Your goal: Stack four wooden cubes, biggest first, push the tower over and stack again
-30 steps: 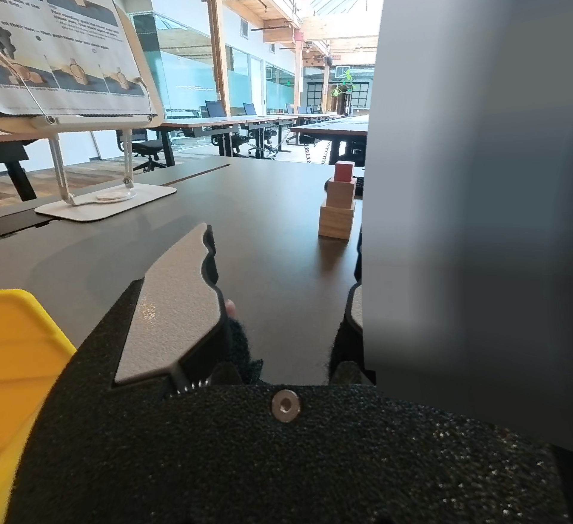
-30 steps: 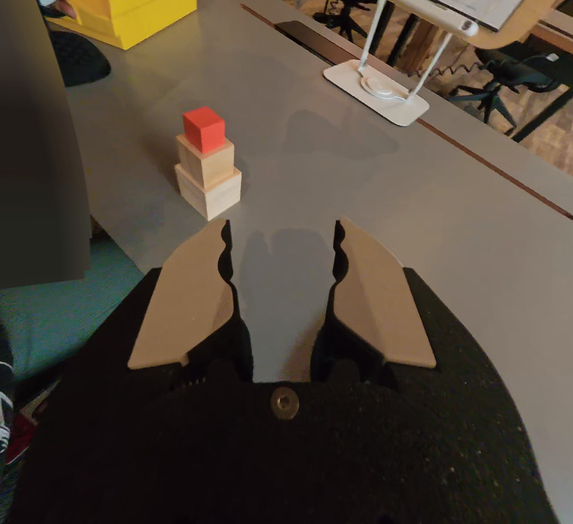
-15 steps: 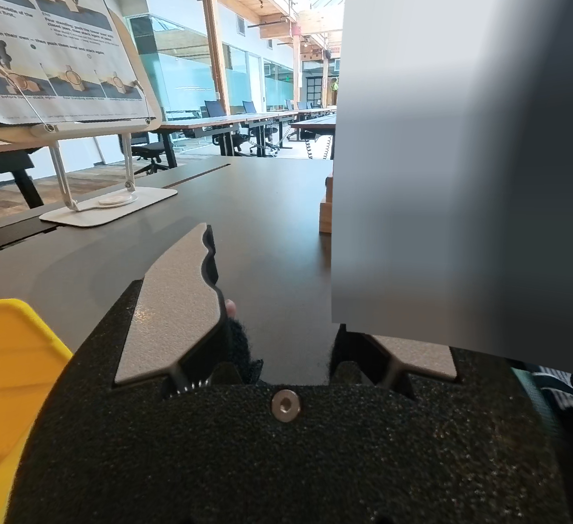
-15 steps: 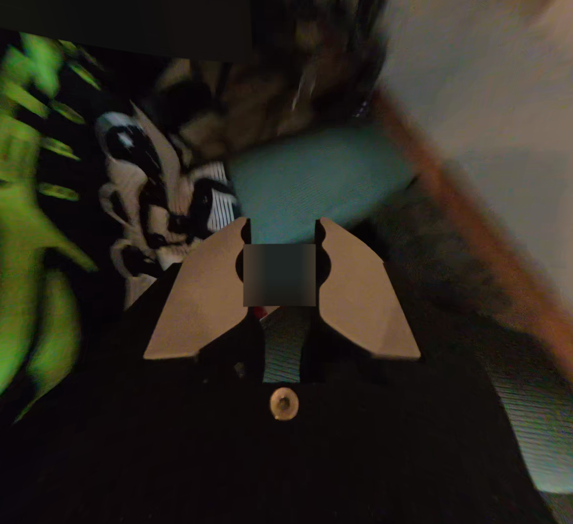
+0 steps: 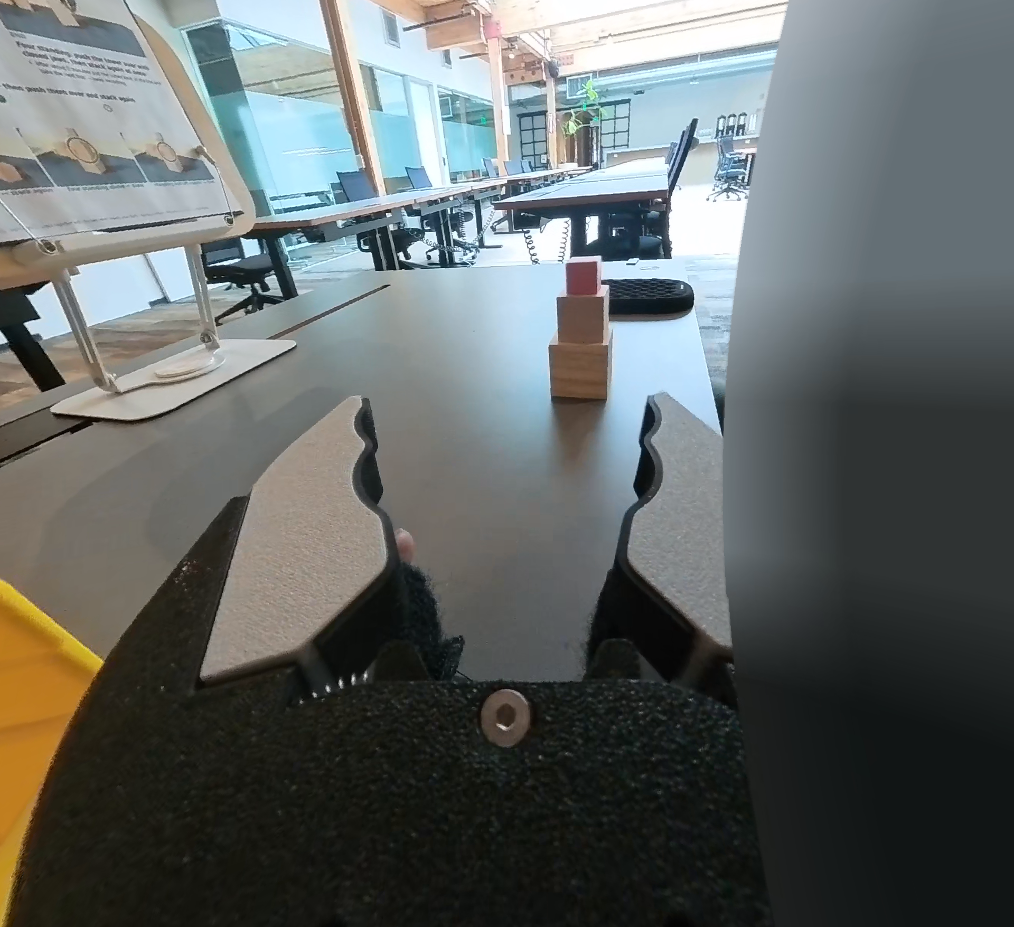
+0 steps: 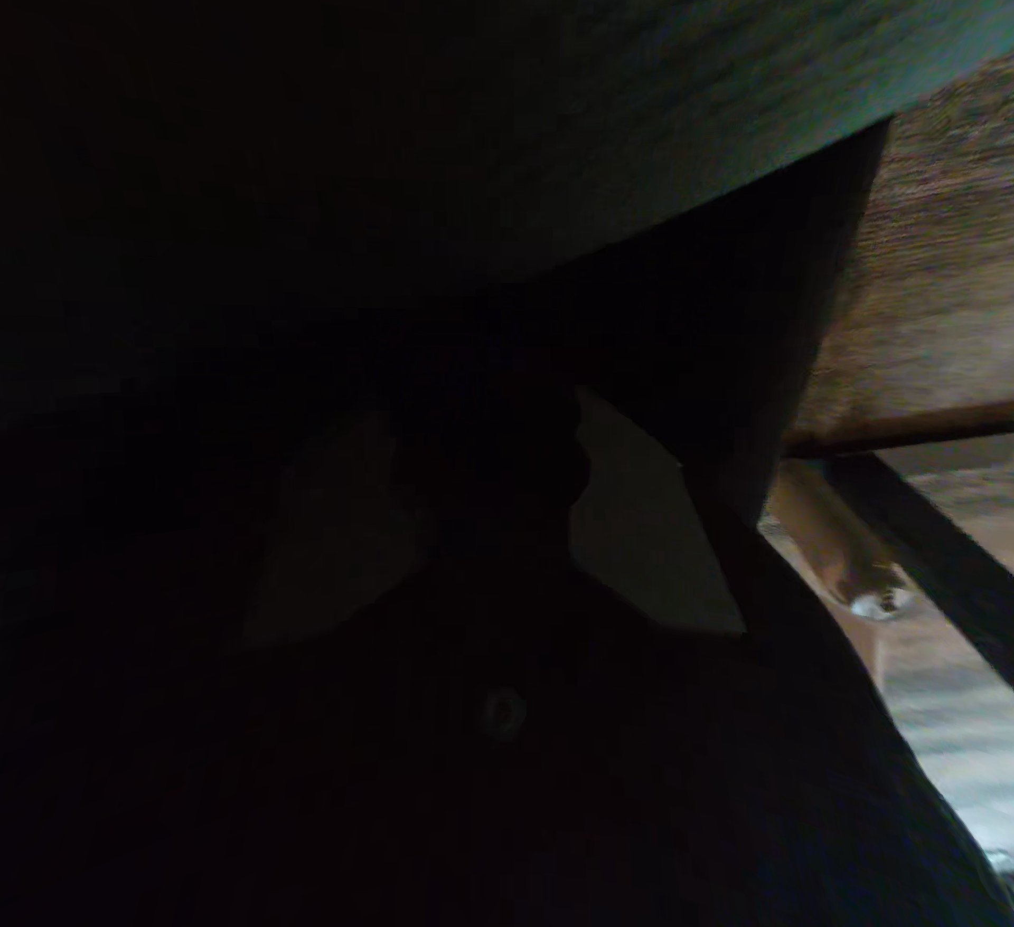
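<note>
The left gripper (image 5: 507, 453) sits low over the dark table (image 5: 450, 473), its pale fingers (image 5: 307, 533) spread wide with nothing between them. A yellow bin (image 5: 33, 681) crowds the near left corner. Just past the fingertips stands the tower: a large wooden cube (image 5: 579, 371) on the tabletop, a medium wooden cube (image 5: 582, 317) on top of it, and a small red cube (image 5: 584, 276) on that. Three are stacked. Off to the left a white stand (image 5: 164, 377) props up an instruction sheet (image 5: 93, 94). Behind the tower a black mesh pad (image 5: 647, 295) lies by the far edge. Beyond are rows of desks (image 5: 592, 190), office chairs, glass partitions, timber posts and a bright skylight.

The right gripper (image 6: 483, 462) is down in deep shadow, and I cannot tell how its fingers are set.
</note>
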The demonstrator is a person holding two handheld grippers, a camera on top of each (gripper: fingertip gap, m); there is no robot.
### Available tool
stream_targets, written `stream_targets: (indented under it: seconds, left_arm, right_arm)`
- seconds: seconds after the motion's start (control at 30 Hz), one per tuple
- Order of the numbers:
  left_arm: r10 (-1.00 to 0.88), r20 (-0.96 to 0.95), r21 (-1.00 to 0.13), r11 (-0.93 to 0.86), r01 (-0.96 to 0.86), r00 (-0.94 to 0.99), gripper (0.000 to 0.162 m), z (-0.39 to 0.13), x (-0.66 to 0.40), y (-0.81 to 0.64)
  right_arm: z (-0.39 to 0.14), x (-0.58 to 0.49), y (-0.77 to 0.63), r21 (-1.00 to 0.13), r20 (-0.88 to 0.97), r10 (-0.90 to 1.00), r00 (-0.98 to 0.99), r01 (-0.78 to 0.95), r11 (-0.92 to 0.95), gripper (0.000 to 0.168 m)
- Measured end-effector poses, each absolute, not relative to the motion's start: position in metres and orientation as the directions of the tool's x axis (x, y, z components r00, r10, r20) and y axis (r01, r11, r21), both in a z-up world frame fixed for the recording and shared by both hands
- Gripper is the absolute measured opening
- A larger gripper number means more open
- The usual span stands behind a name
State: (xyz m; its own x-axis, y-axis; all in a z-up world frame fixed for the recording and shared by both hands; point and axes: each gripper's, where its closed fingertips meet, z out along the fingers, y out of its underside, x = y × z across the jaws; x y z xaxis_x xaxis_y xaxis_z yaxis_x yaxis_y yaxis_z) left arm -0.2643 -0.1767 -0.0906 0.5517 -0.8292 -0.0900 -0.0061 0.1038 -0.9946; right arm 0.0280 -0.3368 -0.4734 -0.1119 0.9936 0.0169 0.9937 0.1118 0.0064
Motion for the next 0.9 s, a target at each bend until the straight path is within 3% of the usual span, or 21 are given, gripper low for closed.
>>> stream_targets:
  seconds: [0.1,0.17,0.33,0.47,0.67,0.9]
  left_arm:
    - [-0.828,-0.096,-0.994,0.109,-0.009,0.552,0.091,-0.091,-0.264,-0.177]
    - [-0.829,-0.090,-0.994,0.105,-0.004,0.551,0.091,-0.090,-0.264,-0.177]
    - [-0.830,-0.081,-0.995,0.101,0.006,0.551,0.090,-0.090,-0.265,-0.177]
    - [-0.827,-0.077,-0.995,0.103,0.015,0.557,0.090,-0.089,-0.266,-0.176]
    - [-0.816,-0.062,-0.993,0.110,0.049,0.574,0.089,-0.085,-0.271,-0.176]
    - [-0.800,-0.085,-0.991,0.128,0.031,0.593,0.089,-0.086,-0.271,-0.177]
  right_arm:
    - [-0.464,0.021,-0.324,-0.044,0.091,0.982,-0.168,0.984,0.172,0.024]
    - [-0.441,0.017,-0.316,-0.113,0.072,0.989,-0.126,0.985,0.134,0.023]
    - [-0.317,0.009,-0.283,-0.400,0.044,0.998,0.054,0.916,-0.032,0.023]
    - [-0.216,0.017,-0.257,-0.515,0.086,0.990,0.108,0.856,-0.049,0.022]
    - [-0.110,0.025,-0.205,-0.540,0.191,0.980,0.060,0.840,0.053,0.022]
    - [-0.068,0.003,-0.128,-0.375,0.220,0.967,-0.131,0.903,0.208,0.022]
